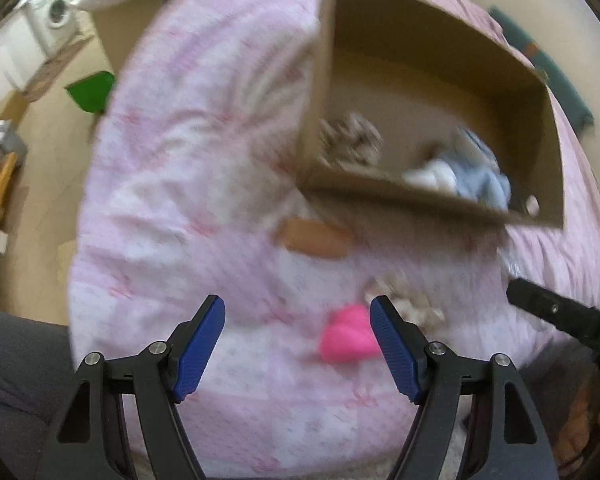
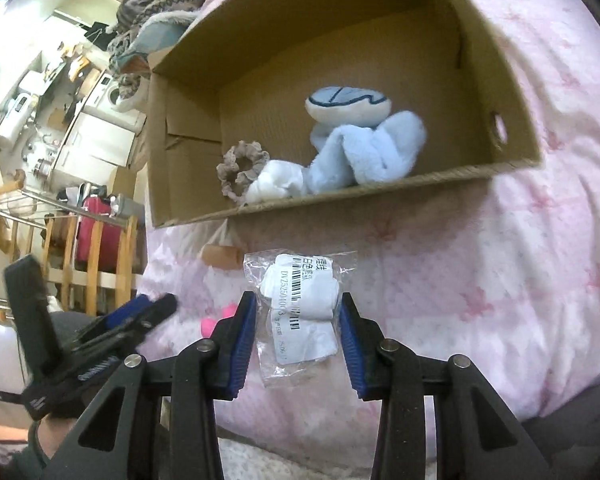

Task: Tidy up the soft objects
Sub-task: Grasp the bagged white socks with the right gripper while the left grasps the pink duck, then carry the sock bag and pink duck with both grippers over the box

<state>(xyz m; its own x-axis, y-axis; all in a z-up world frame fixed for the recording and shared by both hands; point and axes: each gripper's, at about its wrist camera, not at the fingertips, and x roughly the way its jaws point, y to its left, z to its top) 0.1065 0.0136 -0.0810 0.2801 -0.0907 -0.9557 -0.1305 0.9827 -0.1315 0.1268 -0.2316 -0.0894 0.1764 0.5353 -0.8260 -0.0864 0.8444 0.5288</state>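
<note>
At the far left, beyond the bed's edge, stand a wooden railing (image 2: 96,256) with a red suitcase (image 2: 94,232) behind it, and farther off a washing machine (image 1: 56,16); a green object (image 1: 90,92) lies on the floor beside the bed. The left gripper (image 1: 298,344) hangs over the pink bed cover (image 1: 180,184) with its blue pads spread wide and nothing between them. A pink soft toy (image 1: 348,338) lies on the cover just inside its right finger, with a beige frilly piece (image 1: 410,304) just beyond; the left wrist view is too blurred to tell more. An orange-brown flat item (image 1: 316,236) rests on the cover near the front wall of the cardboard box (image 2: 188,152). The box sits on the bed farther back, open at the top. Inside, from left to right, lie a beige scrunchie (image 2: 242,172), a white soft bundle (image 2: 278,186) touching it, and a light blue plush toy (image 2: 364,148) against the near wall. On the right, the right gripper (image 2: 298,332) stands open, its fingers on either side of a clear plastic packet of white socks (image 2: 300,312) with a barcode label, lying on the cover in front of the box; the pads sit beside the packet without pressing it.
</note>
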